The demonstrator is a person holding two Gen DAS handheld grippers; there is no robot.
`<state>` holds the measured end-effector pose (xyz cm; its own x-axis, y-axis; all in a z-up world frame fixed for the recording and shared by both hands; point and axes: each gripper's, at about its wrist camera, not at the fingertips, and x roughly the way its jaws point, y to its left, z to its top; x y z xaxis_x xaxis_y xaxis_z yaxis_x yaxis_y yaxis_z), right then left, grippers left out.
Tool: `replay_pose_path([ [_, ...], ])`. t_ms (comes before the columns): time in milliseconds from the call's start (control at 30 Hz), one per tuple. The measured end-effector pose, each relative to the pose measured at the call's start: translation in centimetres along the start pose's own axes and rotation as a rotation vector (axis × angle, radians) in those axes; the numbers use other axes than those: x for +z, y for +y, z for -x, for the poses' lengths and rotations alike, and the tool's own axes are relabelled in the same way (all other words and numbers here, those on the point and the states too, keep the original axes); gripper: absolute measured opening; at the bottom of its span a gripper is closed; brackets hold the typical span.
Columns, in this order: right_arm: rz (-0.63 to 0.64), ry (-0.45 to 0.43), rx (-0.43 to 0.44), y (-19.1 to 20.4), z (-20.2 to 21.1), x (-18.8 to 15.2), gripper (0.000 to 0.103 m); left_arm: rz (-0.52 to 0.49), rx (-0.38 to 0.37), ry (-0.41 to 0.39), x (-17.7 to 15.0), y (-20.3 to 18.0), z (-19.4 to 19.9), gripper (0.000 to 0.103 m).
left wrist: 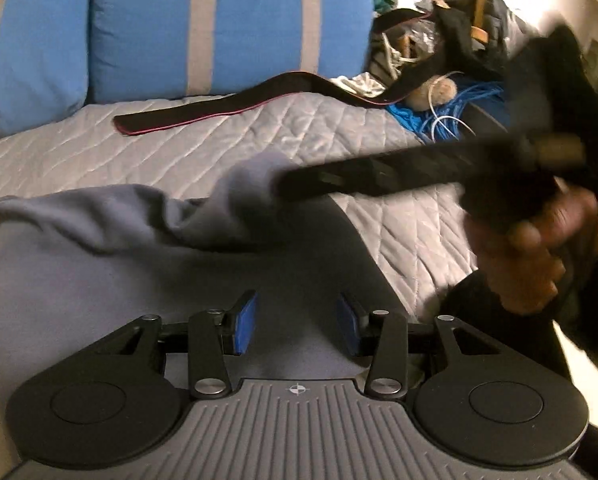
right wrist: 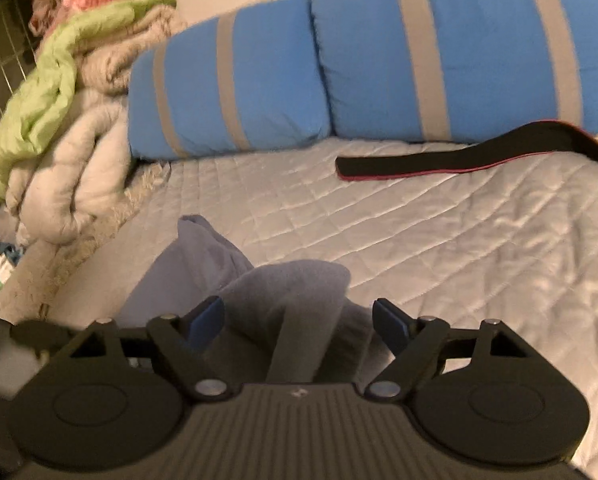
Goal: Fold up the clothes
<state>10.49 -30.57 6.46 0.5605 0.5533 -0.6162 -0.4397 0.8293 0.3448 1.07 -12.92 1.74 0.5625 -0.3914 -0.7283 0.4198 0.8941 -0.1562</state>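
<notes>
The soft grey fleece garment lay half-folded on the quilted grey bed cover, and both the left gripper and right gripper hovered over it with jaws released, probably positioned to take its rumpled edge.

Grey garment on pale grey quilt (diamond stitch); pillows blue w/ grey stripes; strap blk, red edging.
</notes>
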Motion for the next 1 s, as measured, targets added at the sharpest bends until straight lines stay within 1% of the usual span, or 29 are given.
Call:
replay_pose_path([
  [67, -0.028, 0.037, -0.001, -0.5, -1.6, 0.6, 0.058, -0.050, 0.015, 0.010, -0.7, -0.9, -1.2, 0.041],
  [100, -0.053, 0.053, -0.001, -0.9, -2.3, 0.8, 0.037, -0.076, 0.031, 0.021, -1.0, -1.3, -1.8, 0.041],
  [133, -0.098, 0.056, -0.008, -1.5, -2.6, 0.8, 0.025, -0.095, 0.049, 0.031, -1.4, -1.6, -2.3, 0.041],
  [200, -0.215, 0.052, 0.000, -3.1, -2.7, 0.5, 0.021, -0.120, 0.082, 0.046, -2.0, -1.7, -3.0, 0.041],
  [333, -0.429, 0.030, 0.049, -6.1, -2.7, -1.2, 0.019, -0.125, 0.073, 0.052, -2.3, -1.1, -2.9, 0.041],
  [433, -0.605, 0.012, 0.107, -8.2, -3.0, -2.4, 0.019, -0.135, 0.074, 0.081, -1.9, -0.9, -2.2, 0.041],
  [500, -0.674, -0.007, 0.128, -8.9, -3.3, -3.1, 0.019, -0.113, 0.083, 0.087, -1.4, -0.1, -1.0, 0.041],
  [533, -0.692, -0.018, 0.138, -9.1, -3.3, -3.3, 0.019, -0.094, 0.089, 0.075, -0.9, 0.6, -0.2, 0.041],
  [600, -0.705, -0.036, 0.152, -9.3, -3.4, -3.6, 0.020, -0.056, 0.121, 0.008, 0.9, 2.9, 2.1, 0.041],
  [633, -0.703, -0.044, 0.157, -9.3, -3.3, -3.8, 0.021, -0.038, 0.157, -0.028, 2.0, 4.3, 3.2, 0.041],
  [700, -0.694, -0.060, 0.166, -9.2, -3.3, -4.0, 0.021, 0.013, 0.255, -0.083, 4.3, 7.9, 4.9, 0.041],
  [800, -0.696, -0.071, 0.178, -9.4, -3.1, -4.2, 0.021, 0.095, 0.362, -0.105, 6.2, 13.9, 5.5, 0.041],
  [833, -0.696, -0.073, 0.180, -9.5, -3.2, -4.2, 0.021, 0.114, 0.383, -0.102, 6.6, 15.6, 5.4, 0.041],
  [867, -0.694, -0.074, 0.180, -9.5, -3.2, -4.1, 0.021, 0.127, 0.394, -0.093, 6.8, 17.0, 5.1, 0.041],
  [900, -0.690, -0.076, 0.178, -9.5, -3.1, -4.2, 0.021, 0.135, 0.389, -0.080, 7.0, 18.3, 4.6, 0.040],
  [1000, -0.688, -0.081, 0.169, -9.6, -3.2, -4.2, 0.021, 0.160, 0.340, -0.041, 7.4, 20.8, 2.4, 0.040],
])
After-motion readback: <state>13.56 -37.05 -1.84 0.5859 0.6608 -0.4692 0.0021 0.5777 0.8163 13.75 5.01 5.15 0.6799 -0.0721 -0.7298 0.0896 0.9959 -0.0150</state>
